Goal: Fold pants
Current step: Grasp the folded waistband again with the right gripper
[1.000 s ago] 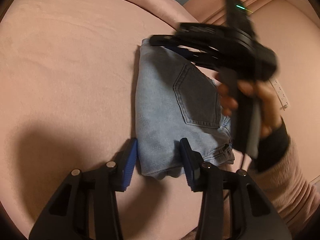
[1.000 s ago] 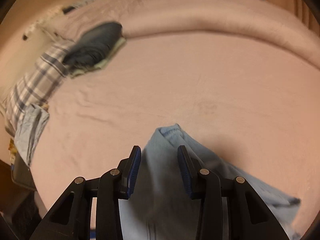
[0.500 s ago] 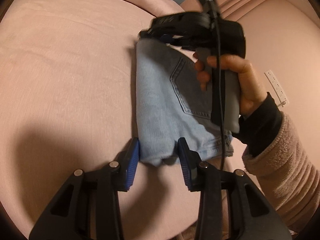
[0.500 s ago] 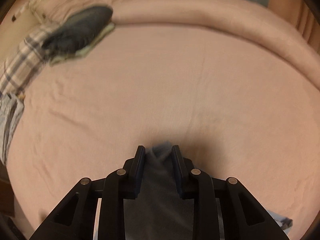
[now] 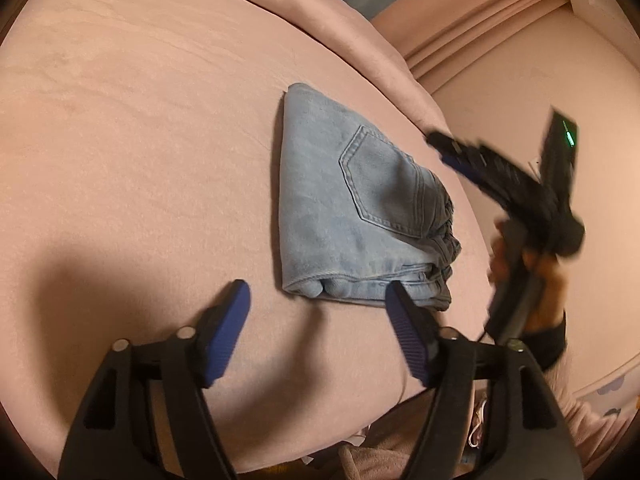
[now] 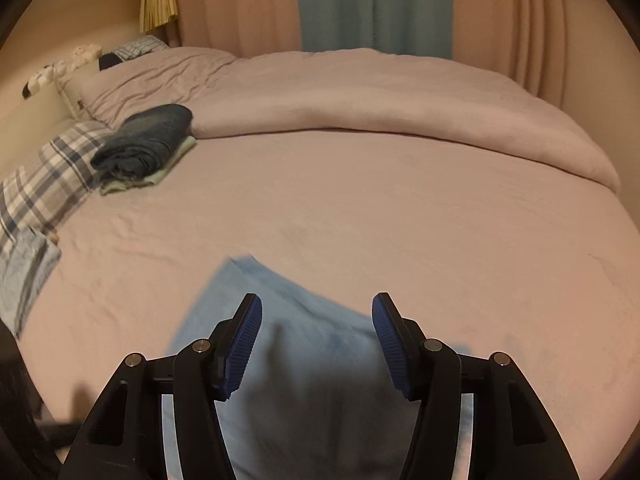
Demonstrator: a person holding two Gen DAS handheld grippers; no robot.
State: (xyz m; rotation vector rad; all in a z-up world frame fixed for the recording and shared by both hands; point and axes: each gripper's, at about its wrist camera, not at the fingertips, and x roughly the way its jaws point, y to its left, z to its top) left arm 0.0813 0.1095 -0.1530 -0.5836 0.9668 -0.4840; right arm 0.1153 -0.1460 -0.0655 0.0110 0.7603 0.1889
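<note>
The light blue jeans lie folded in a compact packet on the pink bed, back pocket up. My left gripper hovers at their near edge. Its jaws are opening and its blue pads stand wide, pressing on nothing. In the left wrist view my right gripper shows blurred to the right of the jeans, off the cloth, held by a hand. In the right wrist view the right gripper hangs over the blurred jeans. Its jaws are opening too, with nothing gripped between them.
A stack of dark folded clothes sits at the back left of the bed beside a plaid pillow. A rolled pink duvet runs along the far side, with curtains behind. The bed's edge drops off just right of the jeans.
Both grippers have let go of the jeans and spread their jaws. The right gripper has swung off the far corner to the right of the cloth. The jeans stay folded.
</note>
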